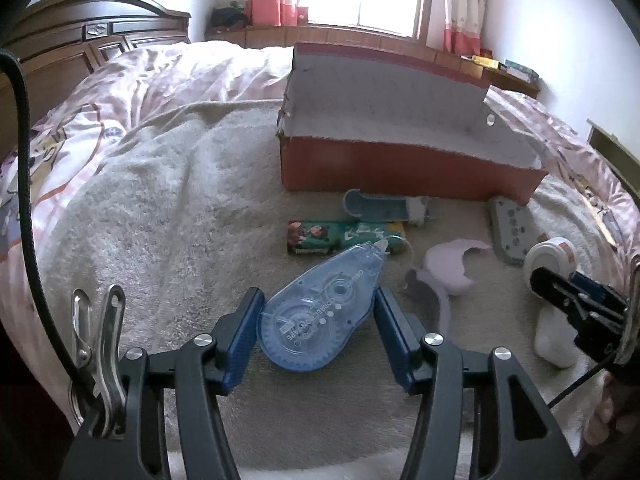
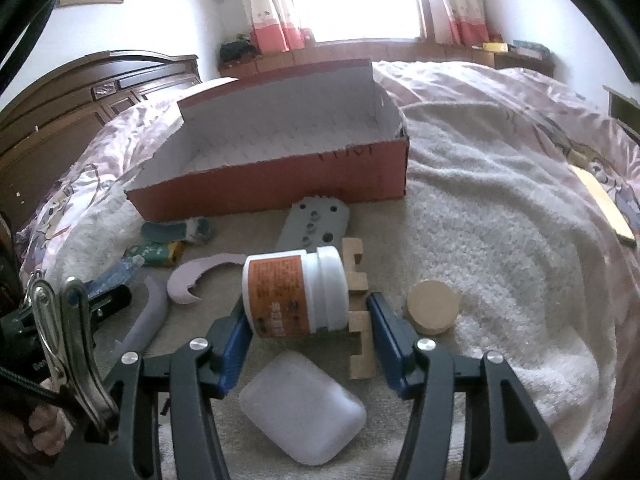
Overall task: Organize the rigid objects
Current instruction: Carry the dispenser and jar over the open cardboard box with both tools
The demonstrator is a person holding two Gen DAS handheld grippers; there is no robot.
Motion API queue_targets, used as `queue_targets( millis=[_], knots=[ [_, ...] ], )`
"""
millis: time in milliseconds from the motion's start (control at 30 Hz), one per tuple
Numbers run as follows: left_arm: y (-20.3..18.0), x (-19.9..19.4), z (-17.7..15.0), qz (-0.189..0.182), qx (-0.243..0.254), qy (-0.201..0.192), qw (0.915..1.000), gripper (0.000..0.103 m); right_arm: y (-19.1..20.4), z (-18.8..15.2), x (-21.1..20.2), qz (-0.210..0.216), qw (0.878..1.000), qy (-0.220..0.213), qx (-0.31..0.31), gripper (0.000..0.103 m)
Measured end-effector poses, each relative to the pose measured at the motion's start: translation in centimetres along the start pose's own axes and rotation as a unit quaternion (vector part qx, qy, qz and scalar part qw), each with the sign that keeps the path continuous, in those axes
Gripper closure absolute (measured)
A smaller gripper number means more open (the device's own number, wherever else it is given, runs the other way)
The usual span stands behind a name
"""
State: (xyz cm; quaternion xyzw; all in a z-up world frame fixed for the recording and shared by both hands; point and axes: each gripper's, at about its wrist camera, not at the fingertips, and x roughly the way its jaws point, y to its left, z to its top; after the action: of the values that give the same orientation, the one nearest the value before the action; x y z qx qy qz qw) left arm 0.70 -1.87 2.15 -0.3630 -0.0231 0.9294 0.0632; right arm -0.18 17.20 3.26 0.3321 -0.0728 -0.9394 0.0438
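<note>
Correction tape (image 1: 320, 316) between parted left fingers (image 1: 250, 332), jar (image 2: 294, 294) between parted right fingers (image 2: 384, 328), box rim (image 1: 400, 148) beyond.

box (image 1: 400, 168) red, white inside | correction tape (image 1: 320, 312) clear blue | jar (image 2: 294, 292) white, orange label

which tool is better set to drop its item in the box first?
Right, probably. Its tool straddles the jar directly facing the open box. The left tool straddles the correction tape, with other items lying between.
</note>
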Motion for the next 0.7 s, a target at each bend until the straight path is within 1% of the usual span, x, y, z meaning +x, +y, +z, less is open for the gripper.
queue_targets(
  millis=[200, 400, 700],
  knots=[
    [-0.9, -1.1, 1.1, -0.007, 0.004, -0.021, 0.9997, 0.046, 0.9, 0.5, -0.5, 0.006, 0.999, -0.018, -0.025, 0.044],
    [-1.9, -1.2, 2.9, -0.013, 0.007, -0.04, 0.9991, 0.046, 0.9, 1.5, -0.7, 0.015, 0.999, -0.032, -0.034, 0.044],
    [-3.4, -0.9, 7.1, -0.018, 0.012, -0.072, 0.9971, 0.046, 1.0, 5.2, -0.3, 0.013, 0.997, -0.058, -0.039, 0.044]
  ],
)
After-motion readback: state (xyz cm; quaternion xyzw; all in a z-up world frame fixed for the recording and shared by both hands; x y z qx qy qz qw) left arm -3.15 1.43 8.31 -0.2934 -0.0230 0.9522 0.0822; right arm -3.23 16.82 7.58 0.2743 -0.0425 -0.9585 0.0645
